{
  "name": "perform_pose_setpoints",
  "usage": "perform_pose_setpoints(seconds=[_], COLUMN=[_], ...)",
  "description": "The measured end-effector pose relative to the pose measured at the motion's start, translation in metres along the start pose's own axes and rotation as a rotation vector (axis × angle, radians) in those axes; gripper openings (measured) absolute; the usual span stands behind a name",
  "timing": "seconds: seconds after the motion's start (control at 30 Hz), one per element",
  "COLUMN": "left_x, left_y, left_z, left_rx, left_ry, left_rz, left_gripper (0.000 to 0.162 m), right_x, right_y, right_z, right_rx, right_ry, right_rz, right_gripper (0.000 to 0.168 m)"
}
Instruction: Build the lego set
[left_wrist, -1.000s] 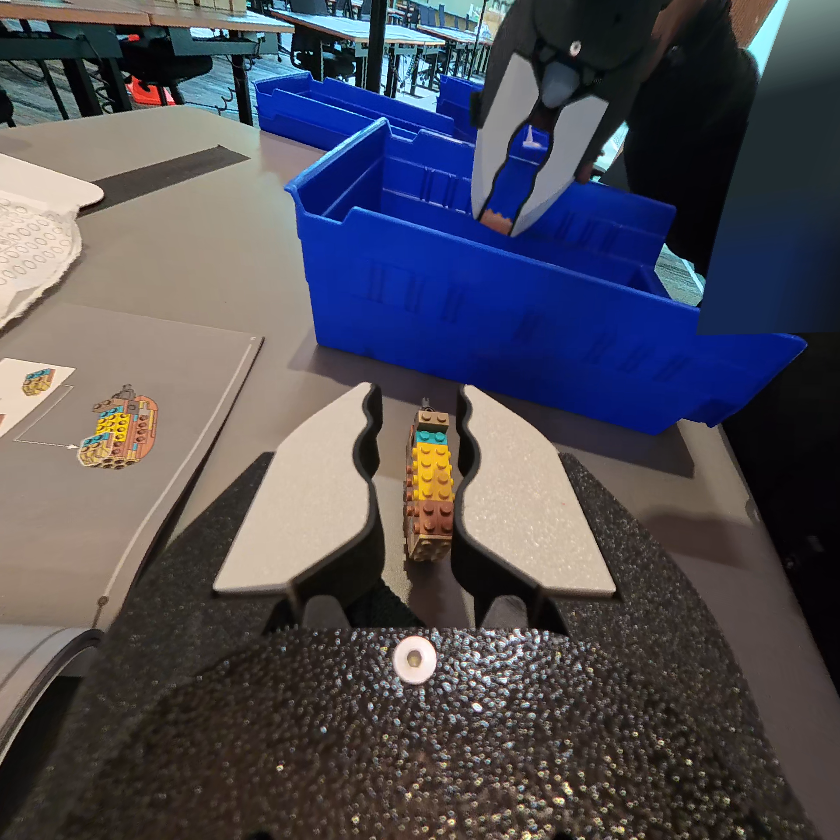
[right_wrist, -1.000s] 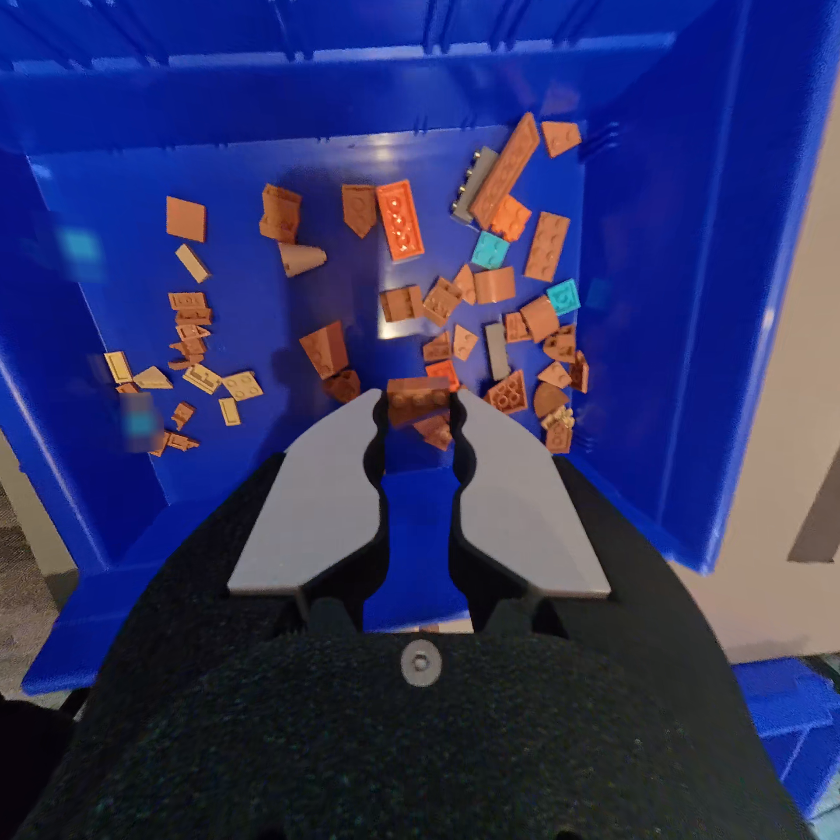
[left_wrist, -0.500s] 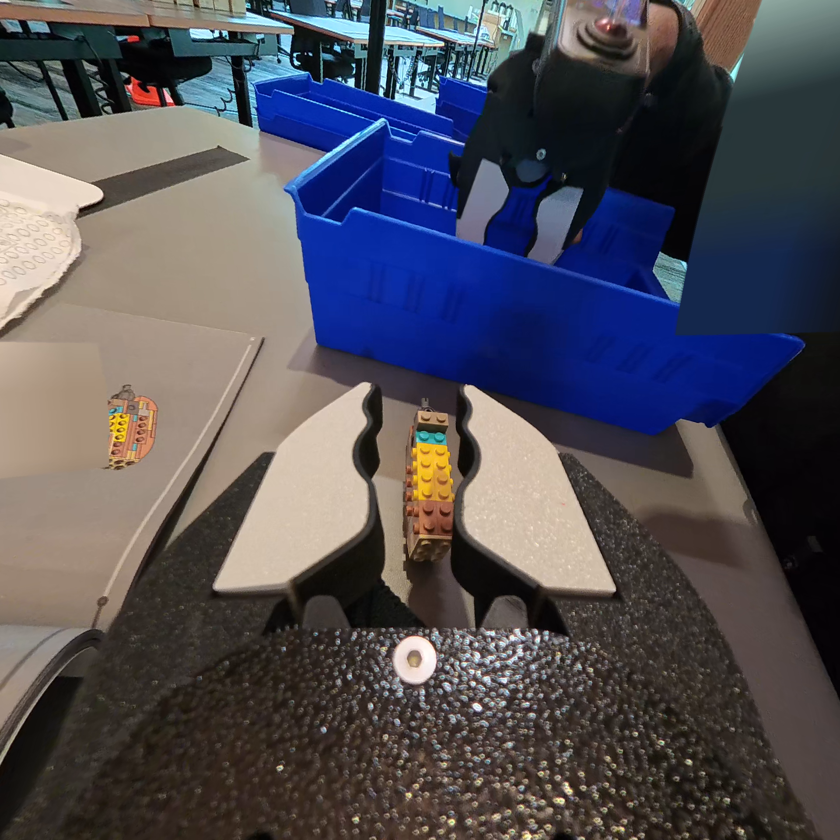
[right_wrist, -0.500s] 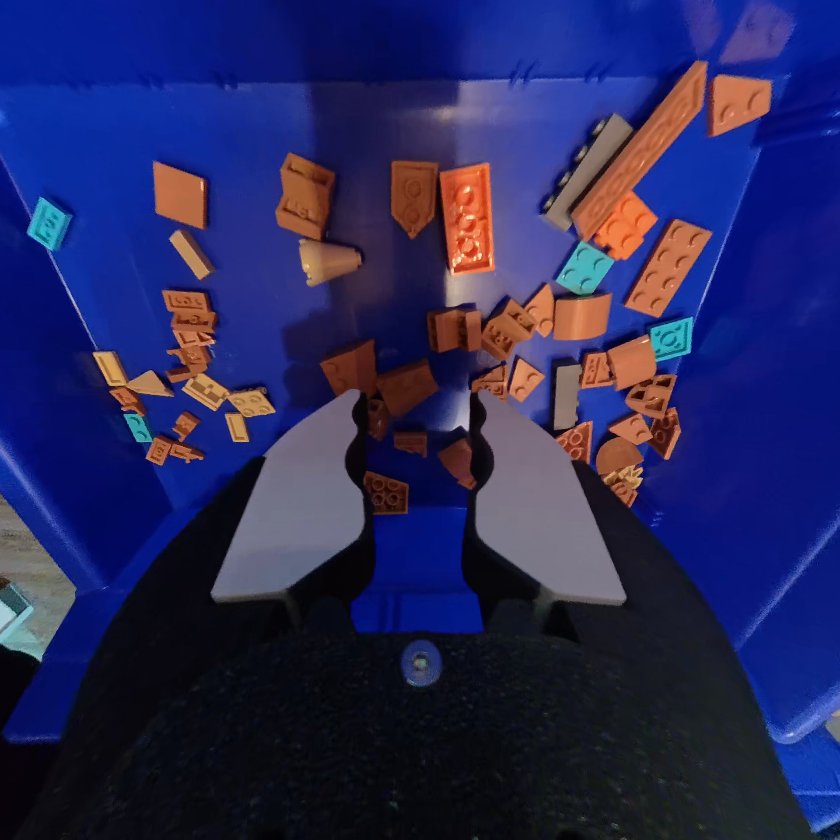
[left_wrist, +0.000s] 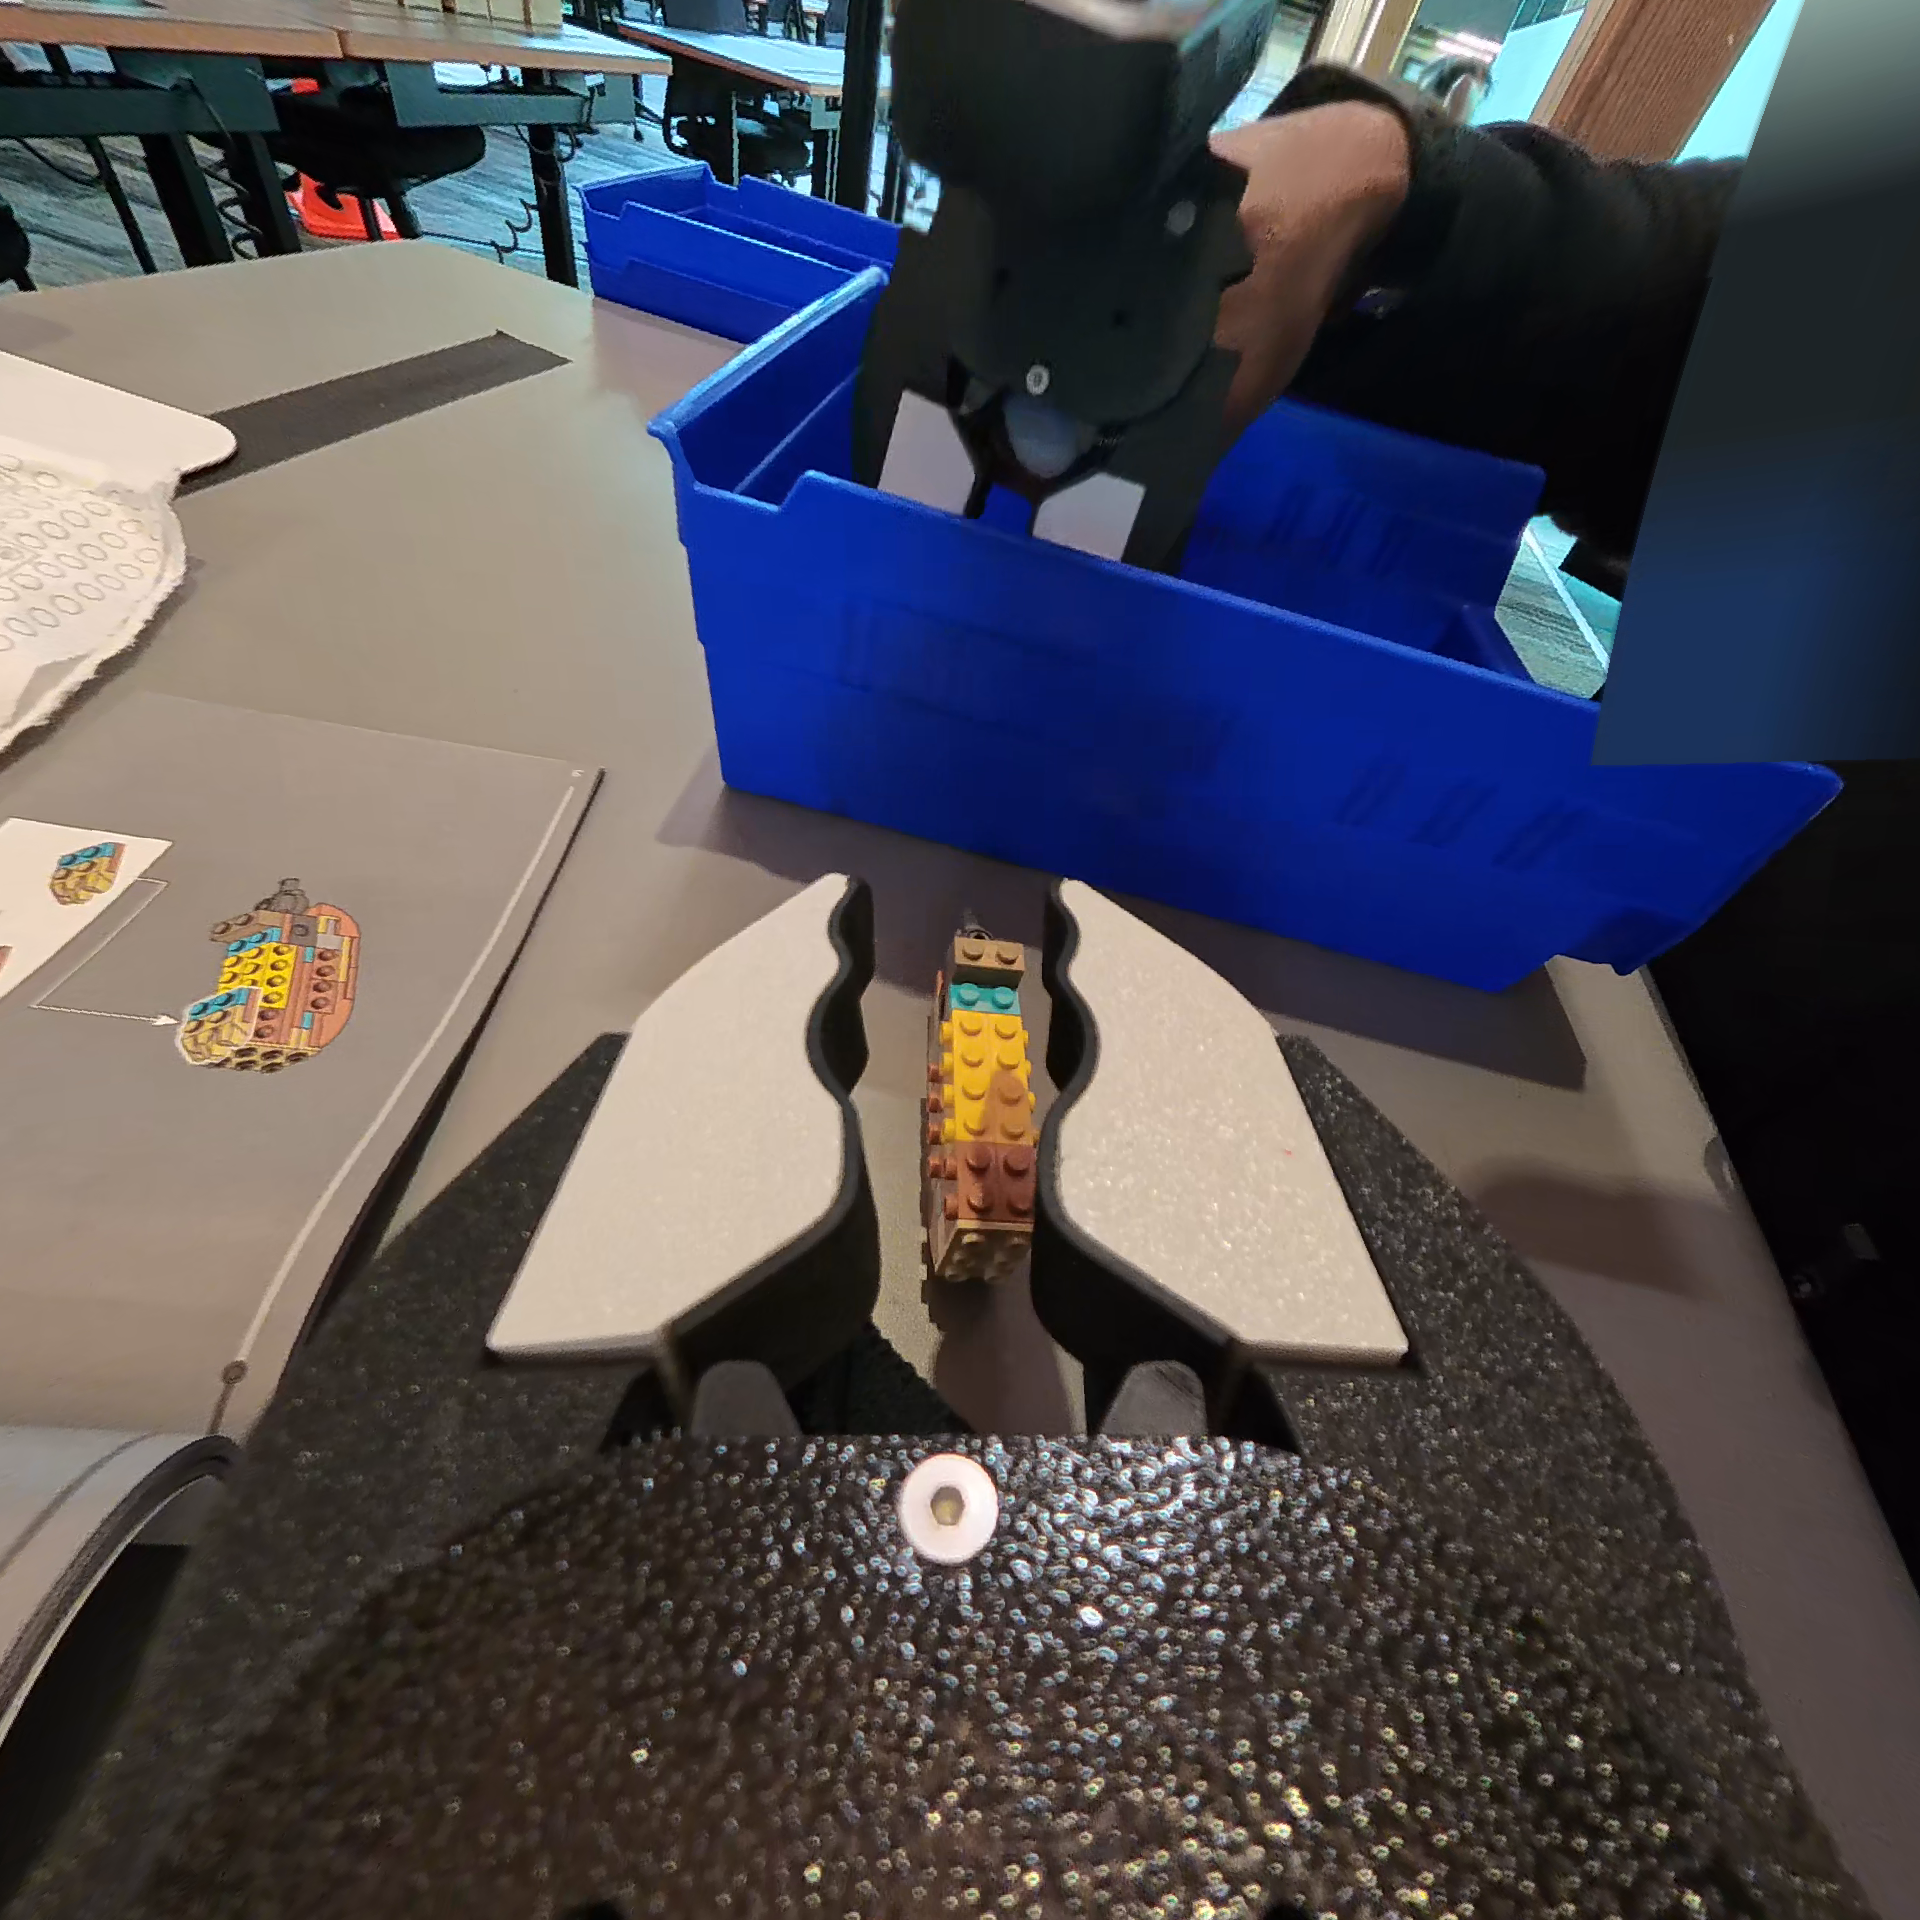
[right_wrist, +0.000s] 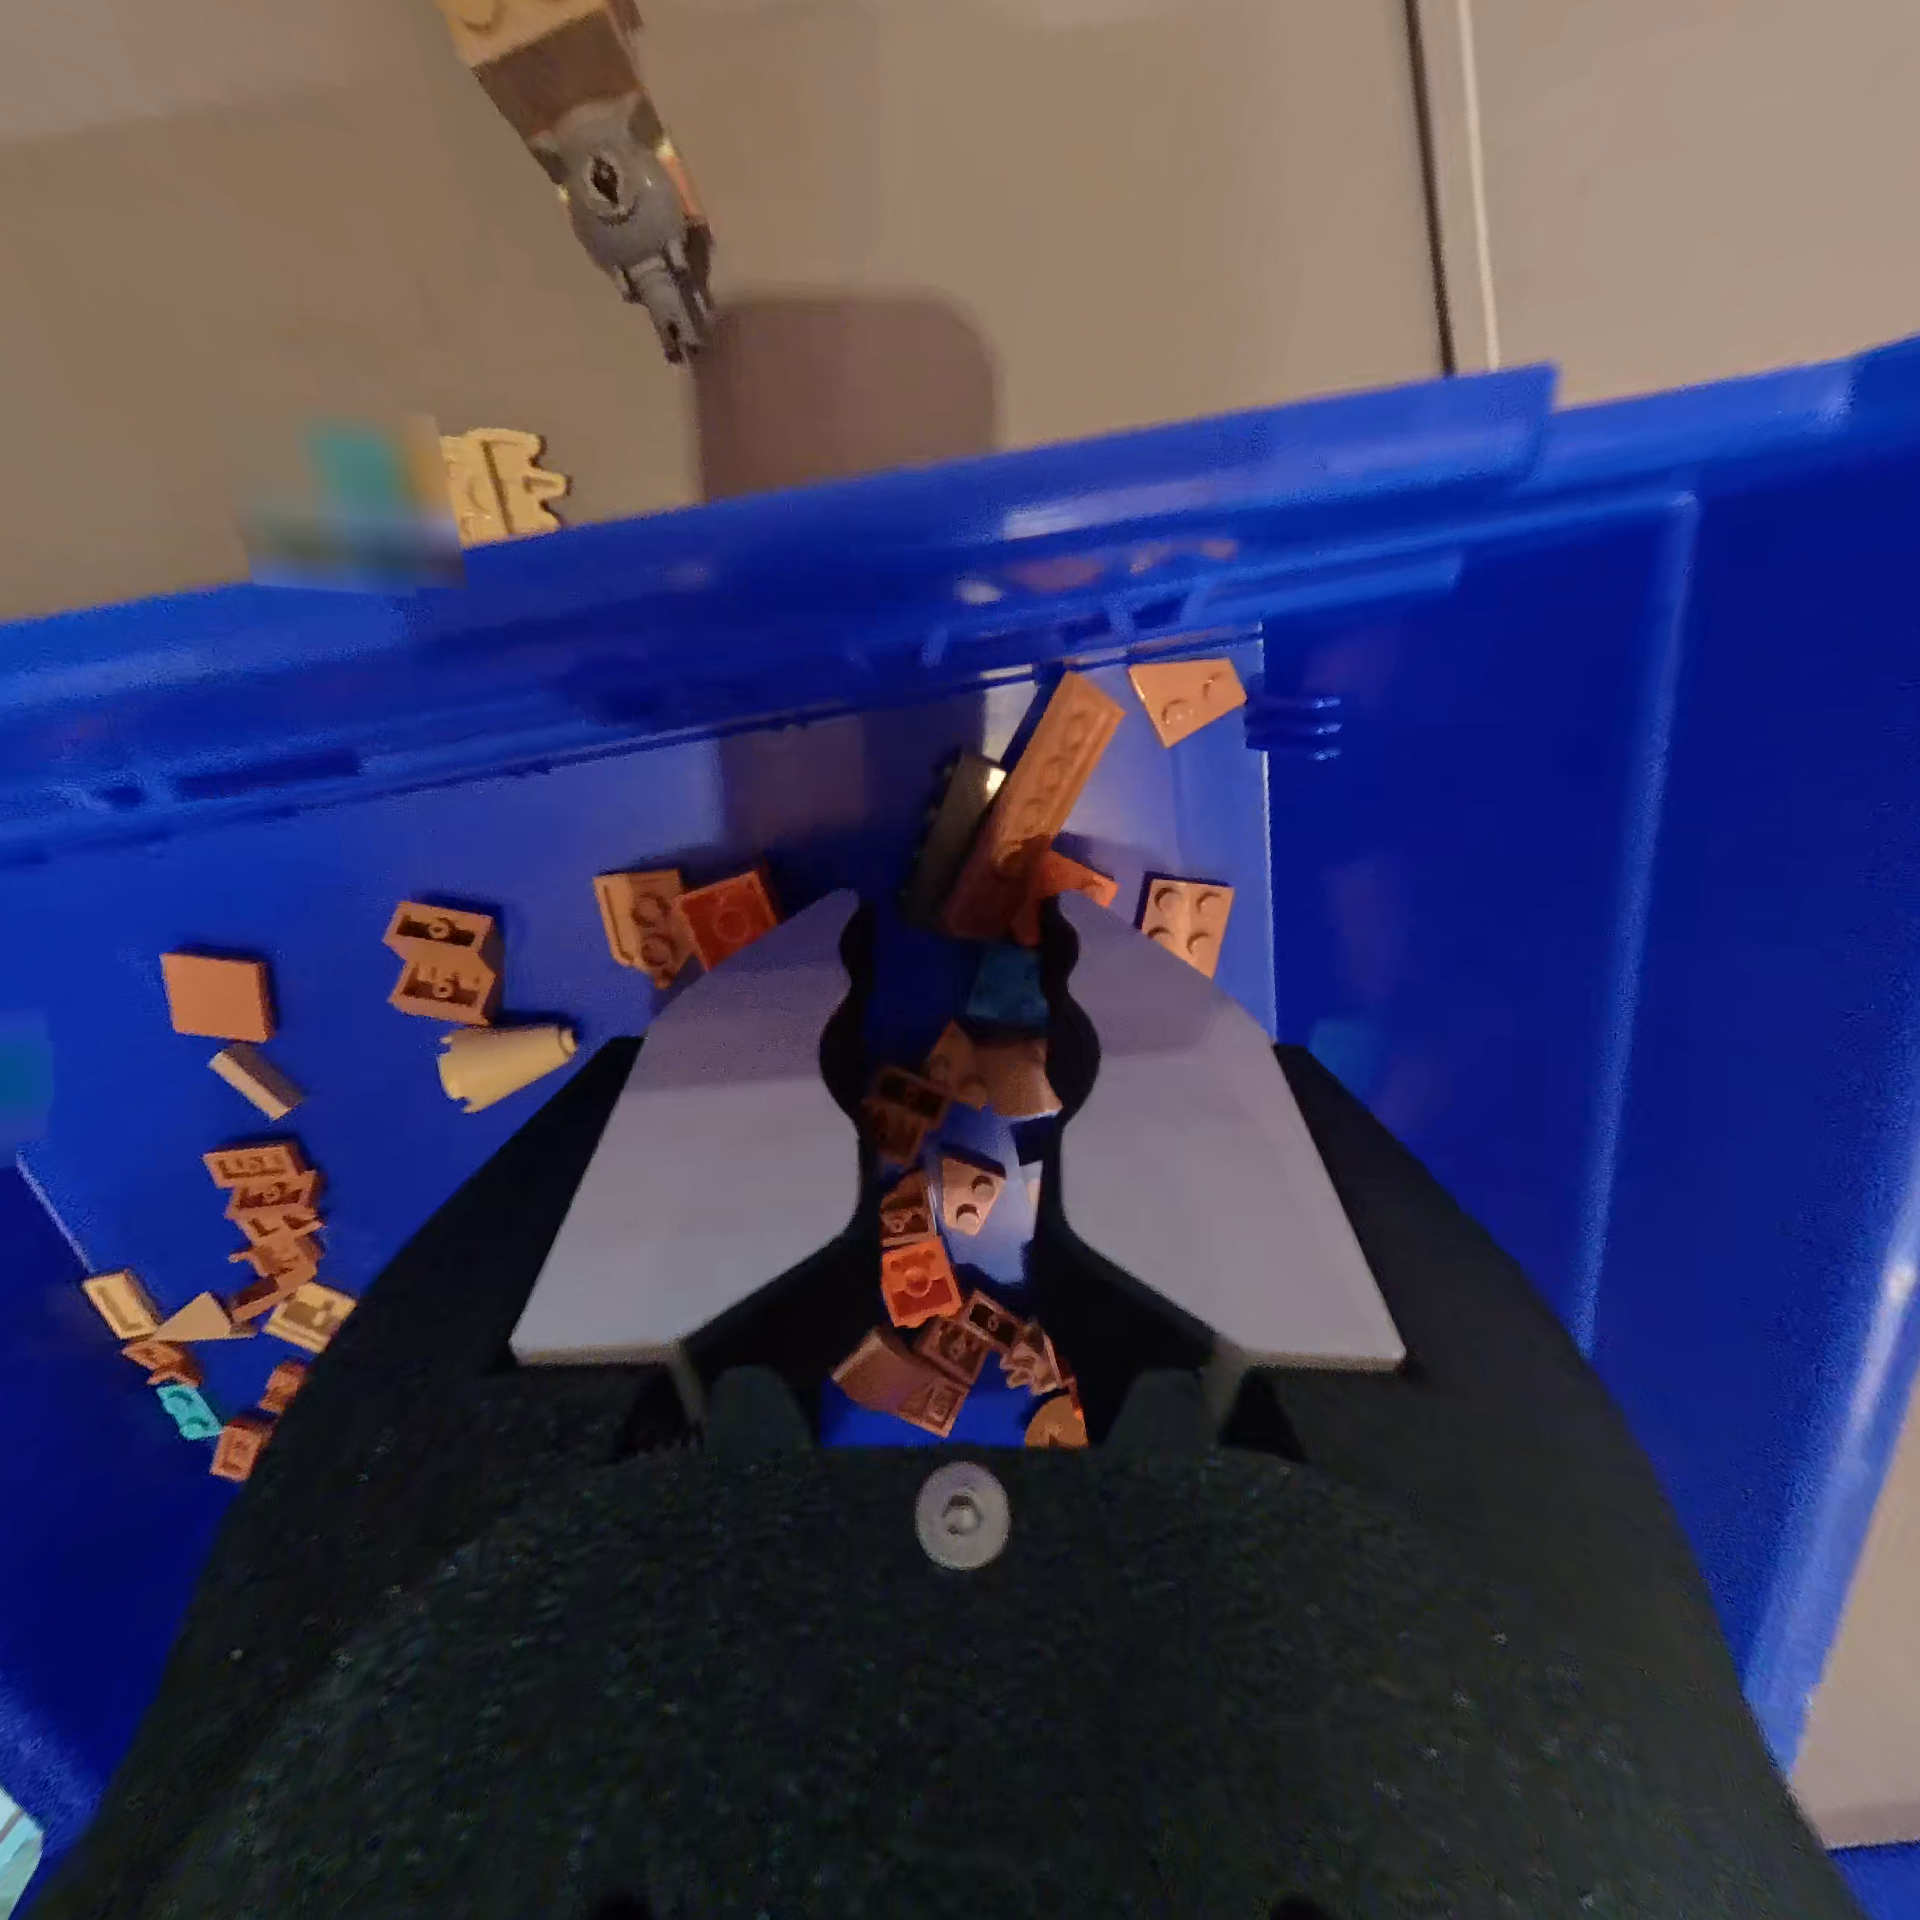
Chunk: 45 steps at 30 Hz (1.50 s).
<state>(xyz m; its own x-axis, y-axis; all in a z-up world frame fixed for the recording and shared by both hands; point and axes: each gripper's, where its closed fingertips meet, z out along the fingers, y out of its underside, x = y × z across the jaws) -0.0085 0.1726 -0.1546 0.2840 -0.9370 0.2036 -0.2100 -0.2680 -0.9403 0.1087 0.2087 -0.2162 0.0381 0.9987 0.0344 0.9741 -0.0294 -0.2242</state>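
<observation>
A small lego model (left_wrist: 982, 1101) of yellow, teal, brown and tan bricks stands on the grey table between the fingers of my left gripper (left_wrist: 951, 914). That gripper is open: the model touches the right finger and a strip of table shows on its left. My right gripper (right_wrist: 956, 925) is open and low inside the blue bin (right_wrist: 1766, 831), over loose orange, tan and teal pieces (right_wrist: 914, 1278). A long orange plate (right_wrist: 1049, 790) lies just past its tips. In the left wrist view the right gripper (left_wrist: 1023, 499) dips into the bin (left_wrist: 1143, 727), tips hidden by the wall.
An open instruction booklet (left_wrist: 270, 987) lies left of the model. A white perforated bag (left_wrist: 62, 582) lies at the far left. More blue bins (left_wrist: 727, 239) stand behind. A person's hand (left_wrist: 1299, 239) holds the right gripper. A loose tan piece (right_wrist: 504, 483) lies beyond the bin wall. The gap from one gripper's tips to the other's is roughly 15 cm.
My right gripper let go of a brown brick, opened, dropped deeper into the bin and moved toward its far right corner. The left gripper and model have not moved.
</observation>
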Motion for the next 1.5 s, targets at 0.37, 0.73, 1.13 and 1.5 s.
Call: perform_pose_setpoints(seconds=[0.37,0.73,1.13,1.5], left_x=[0.0,-0.002,-0.001,0.001], left_y=[0.0,0.0,0.001,0.002], left_z=[0.0,0.0,0.001,0.001], left_rx=[-0.002,-0.002,-0.009,-0.014], left_ry=[0.0,-0.001,-0.008,-0.005], left_rz=[-0.004,-0.018,-0.001,0.009], left_gripper=[0.031,0.031,0.031,0.031], right_x=[0.018,-0.008,-0.053,-0.087], right_y=[0.002,0.043,0.008,-0.026], right_z=[-0.034,-0.085,-0.05,-0.031], right_rx=[0.162,0.268,0.273,0.369], right_ry=[0.099,0.223,0.022,-0.273], right_rz=[0.122,0.314,0.345,0.328], right_gripper=[0.003,0.003,0.003,0.011])
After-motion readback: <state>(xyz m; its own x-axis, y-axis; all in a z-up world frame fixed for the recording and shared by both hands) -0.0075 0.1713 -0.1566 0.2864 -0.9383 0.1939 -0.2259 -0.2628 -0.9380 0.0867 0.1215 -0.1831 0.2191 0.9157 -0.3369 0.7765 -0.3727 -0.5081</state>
